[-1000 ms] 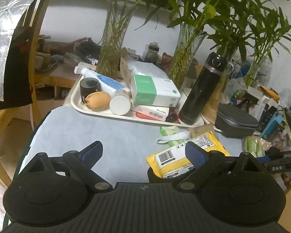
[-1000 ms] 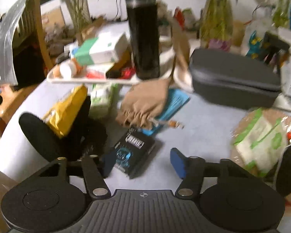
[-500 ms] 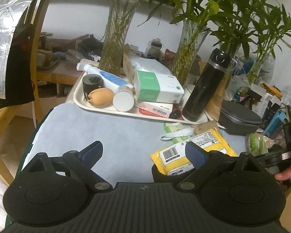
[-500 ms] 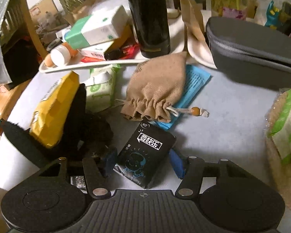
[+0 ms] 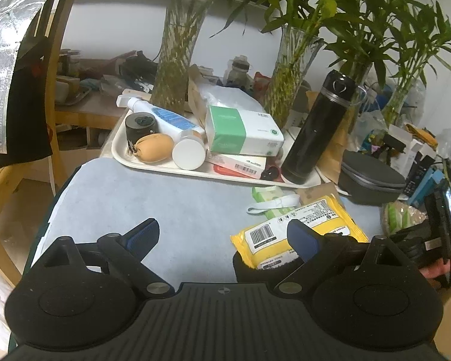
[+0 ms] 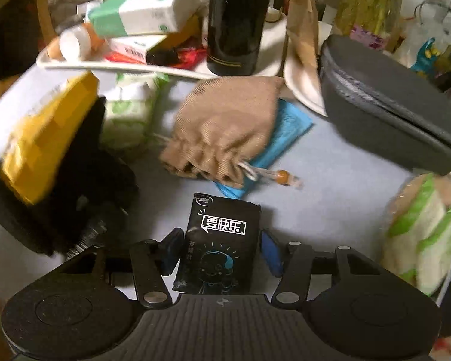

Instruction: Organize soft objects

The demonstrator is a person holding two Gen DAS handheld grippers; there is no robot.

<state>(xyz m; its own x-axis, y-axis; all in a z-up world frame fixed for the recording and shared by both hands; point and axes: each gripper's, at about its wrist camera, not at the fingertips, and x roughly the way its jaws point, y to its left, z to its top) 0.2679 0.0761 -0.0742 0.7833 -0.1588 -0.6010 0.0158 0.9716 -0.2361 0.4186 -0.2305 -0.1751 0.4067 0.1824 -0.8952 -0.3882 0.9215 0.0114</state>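
Between the blue fingers of the right gripper (image 6: 219, 255) lies a small black tissue pack (image 6: 219, 240), flat on the grey table (image 6: 330, 180). The fingers have just been closing and now flank its long sides; the left pad seems to touch, the right stands just clear, so the grip looks unfinished. To do this well, the gripper probably ought to stay centred on the pack and squeeze only until the soft wrapper gives a little, then lift straight up so the pack does not swivel. Just beyond lie a tan drawstring pouch (image 6: 225, 129) on a blue packet (image 6: 285, 138), near enough to snag if the lift drifts forward. Farther left, the left gripper (image 5: 224, 234) hangs with its fingers wide apart and empty beside a yellow wipes pack (image 5: 297, 228). Farthest stands the crowded white tray (image 5: 141, 165).
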